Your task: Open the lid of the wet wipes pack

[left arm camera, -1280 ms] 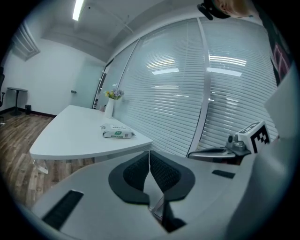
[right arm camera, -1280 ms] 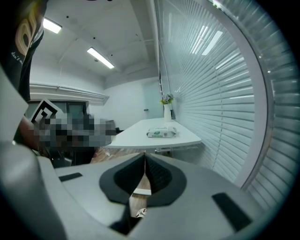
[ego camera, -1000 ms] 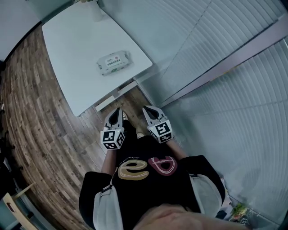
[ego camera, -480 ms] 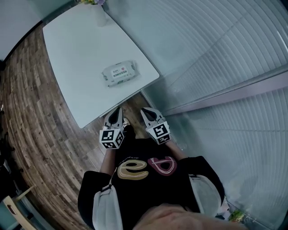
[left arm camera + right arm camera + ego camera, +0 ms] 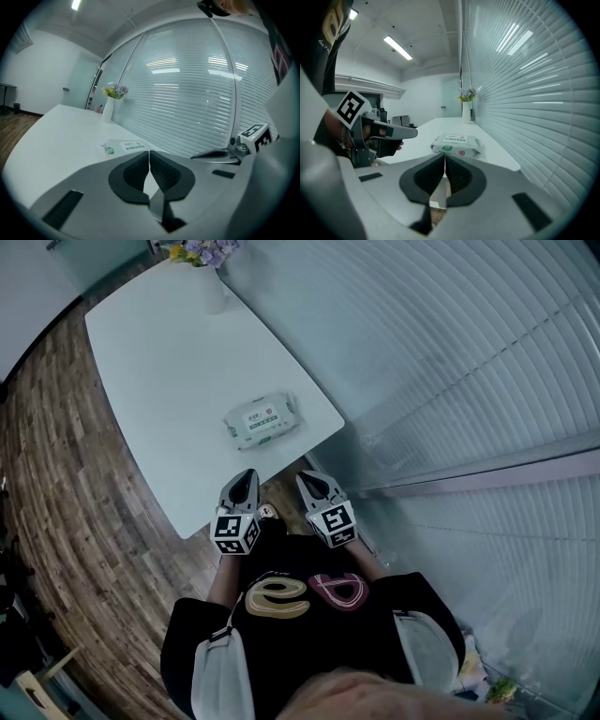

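Both of my tools are fully closed with nothing in them: the left tool [image 5: 244, 480] shows its two pads pressed together on bare air in its own view, and the right tool [image 5: 312, 482] is the same. I hold them side by side close to my body, pointing forward and slightly down, their tips just short of the near edge of the white surface [image 5: 159, 352]. The wet wipes pack [image 5: 262, 420] lies flat on that surface near its near corner, straight ahead of the gap between the tools and apart from both. I judge the left tool slightly nearer. The pack's long axis runs across my line of reach, so its long side faces me, with its printed lid label [image 5: 453, 138] facing up. I cannot tell which edge of the lid lifts. A vase of flowers [image 5: 208, 277] stands at the far end, well clear.
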`<state>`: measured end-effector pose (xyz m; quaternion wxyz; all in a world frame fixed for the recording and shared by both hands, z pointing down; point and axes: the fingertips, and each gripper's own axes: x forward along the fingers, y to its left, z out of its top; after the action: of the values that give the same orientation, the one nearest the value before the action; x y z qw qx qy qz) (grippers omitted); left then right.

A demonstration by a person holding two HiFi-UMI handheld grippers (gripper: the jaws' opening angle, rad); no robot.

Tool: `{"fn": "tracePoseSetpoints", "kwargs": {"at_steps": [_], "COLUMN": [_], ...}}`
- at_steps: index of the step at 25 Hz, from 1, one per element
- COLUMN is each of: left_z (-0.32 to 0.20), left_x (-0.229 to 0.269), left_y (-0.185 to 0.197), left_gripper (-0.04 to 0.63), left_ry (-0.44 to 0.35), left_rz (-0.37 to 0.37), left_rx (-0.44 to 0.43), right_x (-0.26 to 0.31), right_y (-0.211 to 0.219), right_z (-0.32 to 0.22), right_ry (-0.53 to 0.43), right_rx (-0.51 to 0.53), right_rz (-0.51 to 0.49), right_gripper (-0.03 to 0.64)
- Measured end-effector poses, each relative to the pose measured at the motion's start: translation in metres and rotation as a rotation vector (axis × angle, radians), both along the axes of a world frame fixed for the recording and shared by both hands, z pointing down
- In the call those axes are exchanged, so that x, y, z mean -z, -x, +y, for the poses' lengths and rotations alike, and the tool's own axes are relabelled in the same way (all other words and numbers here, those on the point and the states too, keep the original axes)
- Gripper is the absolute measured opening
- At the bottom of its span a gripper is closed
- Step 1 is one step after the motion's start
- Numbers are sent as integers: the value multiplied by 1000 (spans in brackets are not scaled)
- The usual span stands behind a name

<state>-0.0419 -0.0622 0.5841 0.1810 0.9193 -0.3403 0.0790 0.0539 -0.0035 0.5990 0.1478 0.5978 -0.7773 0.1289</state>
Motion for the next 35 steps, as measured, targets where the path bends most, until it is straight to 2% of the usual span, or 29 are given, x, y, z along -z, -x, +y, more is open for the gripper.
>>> {"fn": "tracePoseSetpoints", "kwargs": {"at_steps": [10, 18, 25, 35], "left_z": [-41, -59, -69, -83], "left_x": [-2, -1, 3, 6], "left_y": [2, 12, 16, 8], "left_gripper": [19, 20, 19, 20], "left_ry": [-5, 8, -6, 21], "left_rz": [-9, -1, -7, -19], "left_rx": [-74, -54, -23, 52], "right_x": [1, 6, 10, 20], "right_y": [15, 35, 28, 7], "right_z": [-41, -62, -77, -106], "right_ry": [-3, -7, -11, 9], "right_rx": [-28, 25, 53, 117], "right_rz": [18, 41, 56, 60], "right_gripper": [14, 14, 15, 15]}}
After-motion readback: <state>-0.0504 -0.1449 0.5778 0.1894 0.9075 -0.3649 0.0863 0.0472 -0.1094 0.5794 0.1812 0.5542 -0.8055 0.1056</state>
